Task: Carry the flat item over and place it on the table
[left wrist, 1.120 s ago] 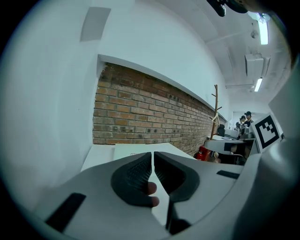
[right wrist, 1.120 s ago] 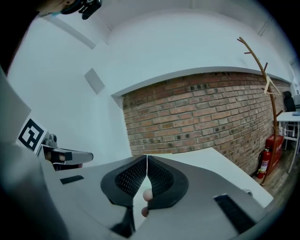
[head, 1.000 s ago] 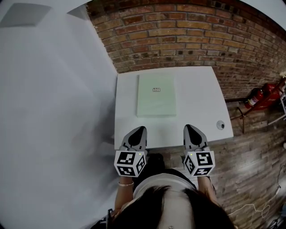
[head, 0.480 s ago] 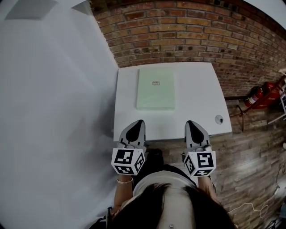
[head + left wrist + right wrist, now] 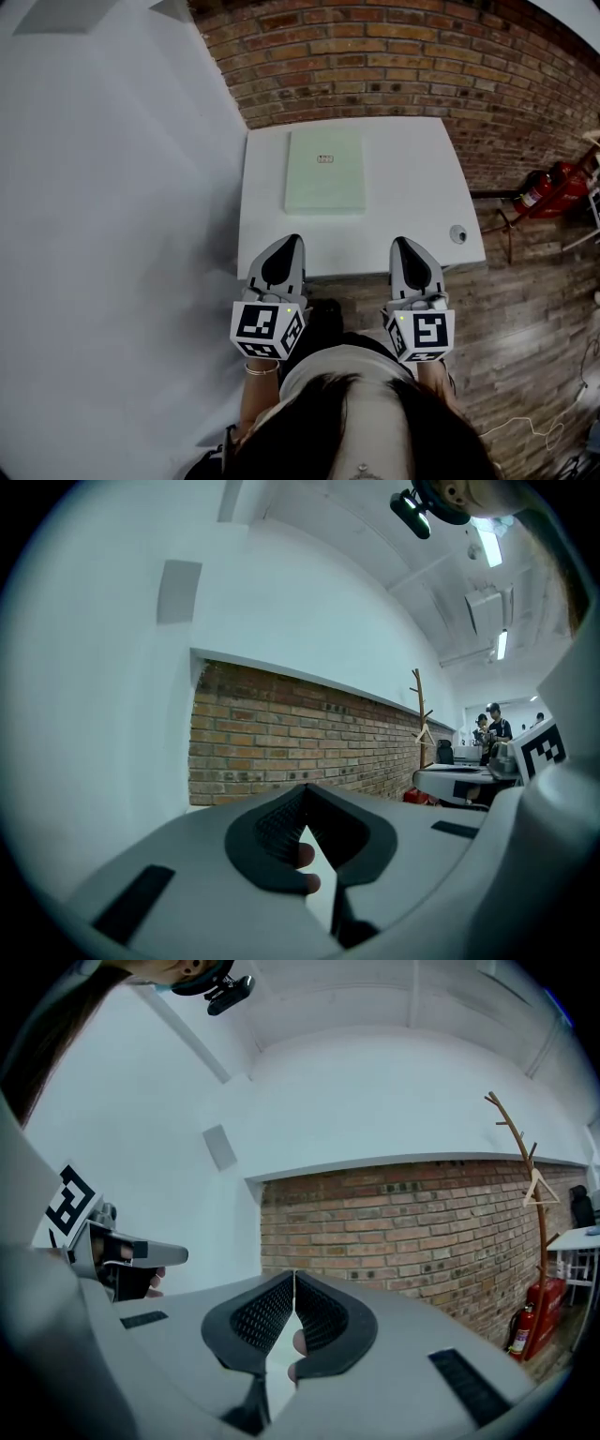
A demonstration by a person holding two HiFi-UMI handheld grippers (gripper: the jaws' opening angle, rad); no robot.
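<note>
Board (image 5: 325, 172), pale green and flat, lies on the white counter (image 5: 412, 202) toward its far edge in the head view. The left hand-held gripper (image 5: 286, 253) and right hand-held gripper (image 5: 411, 258) hover over the near edge, well apart from the board. The left gripper view shows its jaws clenched on nothing. The right gripper view shows the same, facing the brick wall (image 5: 394, 1227).

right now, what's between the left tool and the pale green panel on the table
Nothing but bare white table lies between the left tool and the pale green panel, as the head view shows.
</note>
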